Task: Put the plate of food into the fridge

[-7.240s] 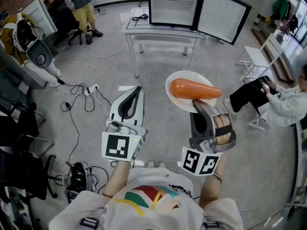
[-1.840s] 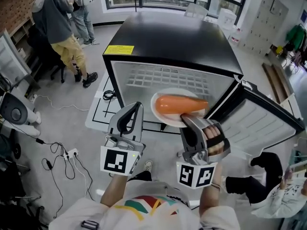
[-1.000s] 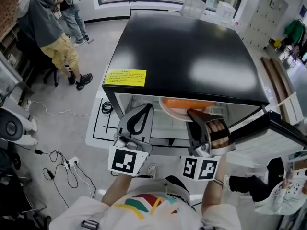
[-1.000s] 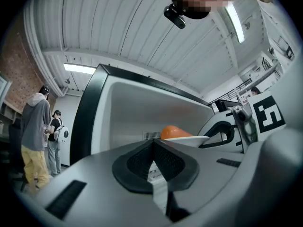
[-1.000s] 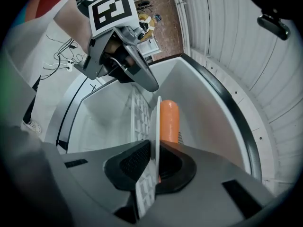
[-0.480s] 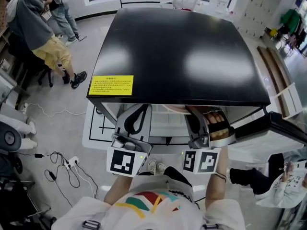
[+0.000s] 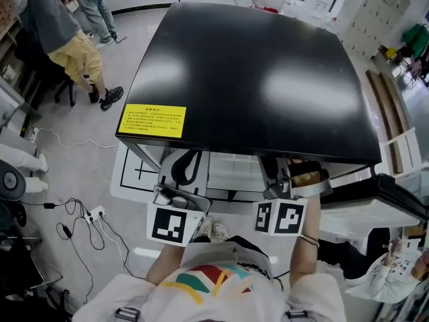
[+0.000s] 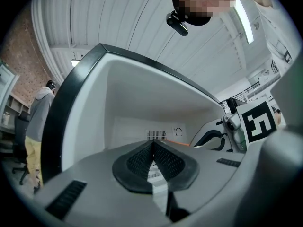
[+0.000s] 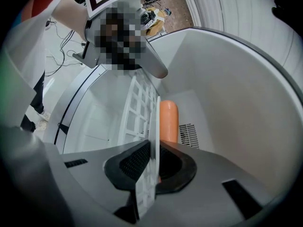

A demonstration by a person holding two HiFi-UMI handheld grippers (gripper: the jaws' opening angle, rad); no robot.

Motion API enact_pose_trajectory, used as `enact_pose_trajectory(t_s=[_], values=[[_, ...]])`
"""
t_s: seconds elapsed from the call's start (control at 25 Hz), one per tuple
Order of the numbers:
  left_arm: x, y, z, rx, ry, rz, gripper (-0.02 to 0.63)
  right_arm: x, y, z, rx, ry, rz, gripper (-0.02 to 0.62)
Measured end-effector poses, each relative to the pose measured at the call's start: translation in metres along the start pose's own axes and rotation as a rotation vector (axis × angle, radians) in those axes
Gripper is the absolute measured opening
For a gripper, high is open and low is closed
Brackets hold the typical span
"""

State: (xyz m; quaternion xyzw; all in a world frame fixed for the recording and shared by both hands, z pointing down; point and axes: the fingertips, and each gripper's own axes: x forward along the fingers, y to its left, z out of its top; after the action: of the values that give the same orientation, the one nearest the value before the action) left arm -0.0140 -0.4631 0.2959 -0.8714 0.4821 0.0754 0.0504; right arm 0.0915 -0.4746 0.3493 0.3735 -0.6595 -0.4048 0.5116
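Observation:
The white plate (image 9: 154,141) shows edge-on in the right gripper view, with a long orange piece of food (image 9: 168,122) lying on it. My right gripper (image 9: 154,162) is shut on the plate's near rim and holds it inside the fridge, over the white wire shelf (image 9: 135,112). In the head view the fridge's black top (image 7: 255,72) hides the plate, and my right gripper (image 7: 289,173) reaches in under its front edge. My left gripper (image 8: 152,148) is shut on nothing and points into the white fridge interior (image 8: 128,126), to the left of the right one (image 8: 236,126).
The fridge door (image 7: 395,200) stands open at the right. A yellow label (image 7: 152,121) sits on the top's front left corner. People stand at the upper left (image 7: 60,25), another sits at the lower right (image 7: 395,267). Cables and a power strip (image 7: 74,220) lie on the floor.
Both grippers and the plate have gone forward under the fridge's top into the compartment. The plate, partly visible in the head view a second ago, is now hidden there.

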Motion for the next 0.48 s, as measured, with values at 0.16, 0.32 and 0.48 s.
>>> enact_pose_trajectory(t_s=[0.16,0.32,0.48], values=[[0.0005,0.0038,-0.0021,-0.010,-0.001,0.012,0.006,0.0060,0.0034,0.0010,-0.037,0.002,0.048,0.029],[0.0000,0.0055,-0.0006,-0.003,-0.003,0.023,0.006,0.0070,-0.0001,0.0049,0.057,-0.047,0.090,0.029],[-0.0003,0.0057,0.0007,0.001,-0.006,0.024,0.006,0.0077,-0.0052,0.0093,0.154,-0.074,0.103,0.031]])
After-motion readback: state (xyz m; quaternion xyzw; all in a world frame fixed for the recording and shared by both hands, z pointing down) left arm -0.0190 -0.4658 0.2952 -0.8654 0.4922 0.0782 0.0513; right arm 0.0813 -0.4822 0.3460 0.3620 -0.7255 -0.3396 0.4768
